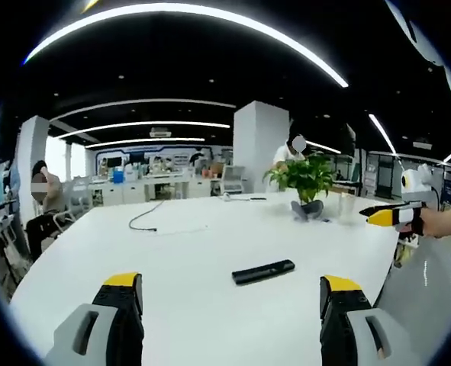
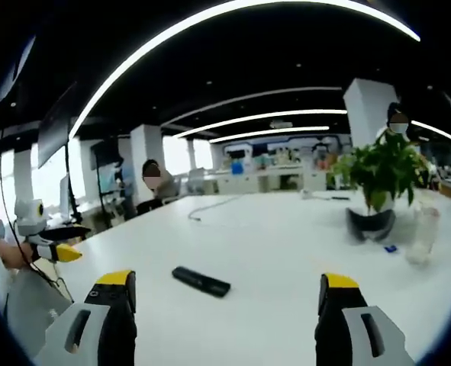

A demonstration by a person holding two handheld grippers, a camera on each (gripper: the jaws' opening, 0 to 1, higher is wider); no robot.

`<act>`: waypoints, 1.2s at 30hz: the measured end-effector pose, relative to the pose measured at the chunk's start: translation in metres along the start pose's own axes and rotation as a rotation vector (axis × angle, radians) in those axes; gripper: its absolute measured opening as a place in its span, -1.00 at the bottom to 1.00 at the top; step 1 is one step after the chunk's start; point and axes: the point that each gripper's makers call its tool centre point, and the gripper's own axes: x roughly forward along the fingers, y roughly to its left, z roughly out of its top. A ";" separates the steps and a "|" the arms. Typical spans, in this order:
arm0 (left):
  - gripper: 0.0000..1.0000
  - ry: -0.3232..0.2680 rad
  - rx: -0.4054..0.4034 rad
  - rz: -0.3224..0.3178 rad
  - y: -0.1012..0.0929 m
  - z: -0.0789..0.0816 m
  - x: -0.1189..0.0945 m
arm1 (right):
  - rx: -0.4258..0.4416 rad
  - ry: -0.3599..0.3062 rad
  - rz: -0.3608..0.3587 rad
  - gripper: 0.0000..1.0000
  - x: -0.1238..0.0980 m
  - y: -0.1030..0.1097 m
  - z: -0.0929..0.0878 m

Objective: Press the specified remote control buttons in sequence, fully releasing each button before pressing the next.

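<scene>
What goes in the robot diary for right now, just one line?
stage: approach | left gripper: open, empty | right gripper: open, empty | remote: flat on table, untouched

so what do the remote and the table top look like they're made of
Remote: probably plastic, black and matte; it shows dull, with no bright glints, though it is small in both views.
Table: a smooth white top, likely laminate or painted board with a slight sheen; it softly mirrors the ceiling light. The core material cannot be told.
</scene>
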 end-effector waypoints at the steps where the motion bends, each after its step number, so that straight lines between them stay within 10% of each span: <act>1: 1.00 0.007 0.002 -0.005 -0.001 -0.001 0.001 | 0.008 -0.003 -0.001 0.98 -0.001 -0.002 0.000; 11: 0.95 0.001 -0.104 -0.065 -0.009 -0.001 0.002 | 0.068 -0.030 -0.011 0.94 -0.005 -0.010 0.001; 22: 0.64 0.159 -0.110 -0.198 -0.032 -0.024 0.009 | 0.043 -0.027 0.003 0.70 -0.006 -0.005 0.002; 36: 0.15 0.373 0.078 -0.432 -0.051 -0.041 0.037 | 0.009 0.017 -0.001 0.50 -0.006 -0.001 -0.002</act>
